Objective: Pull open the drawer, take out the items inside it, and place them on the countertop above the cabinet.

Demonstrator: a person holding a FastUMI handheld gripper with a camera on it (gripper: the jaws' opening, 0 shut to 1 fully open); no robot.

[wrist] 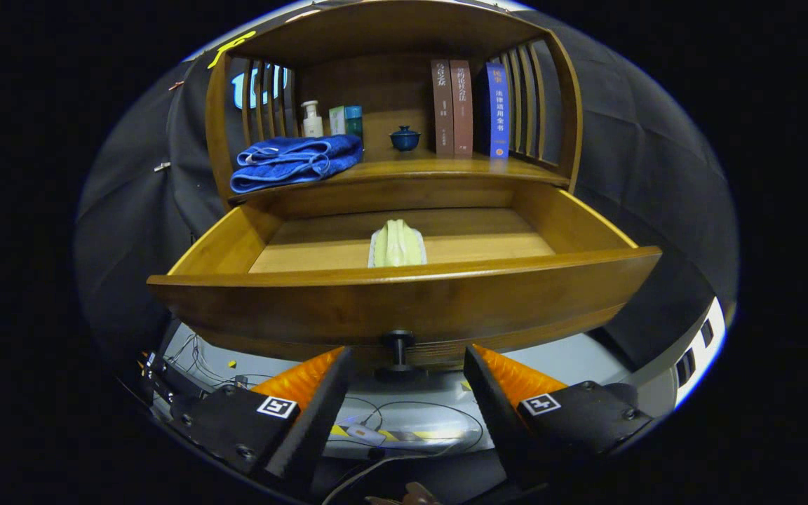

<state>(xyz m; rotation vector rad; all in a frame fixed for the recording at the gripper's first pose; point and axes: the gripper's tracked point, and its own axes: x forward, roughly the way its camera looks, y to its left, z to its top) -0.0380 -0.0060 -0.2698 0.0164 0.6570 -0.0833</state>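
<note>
The wooden drawer stands pulled out toward me. Inside it, near the front wall at the middle, lies a pale yellow-green folded cloth. The drawer's dark round knob sits on the front panel, between my two fingers and apart from both. My gripper is open, its fingers spread to either side of the knob, holding nothing. On the countertop above the drawer lies a folded blue towel at the left.
At the back of the countertop stand a white pump bottle, small boxes, a blue lidded cup and three upright books. Slatted wooden side walls and a top board enclose it. Cables lie on the floor below.
</note>
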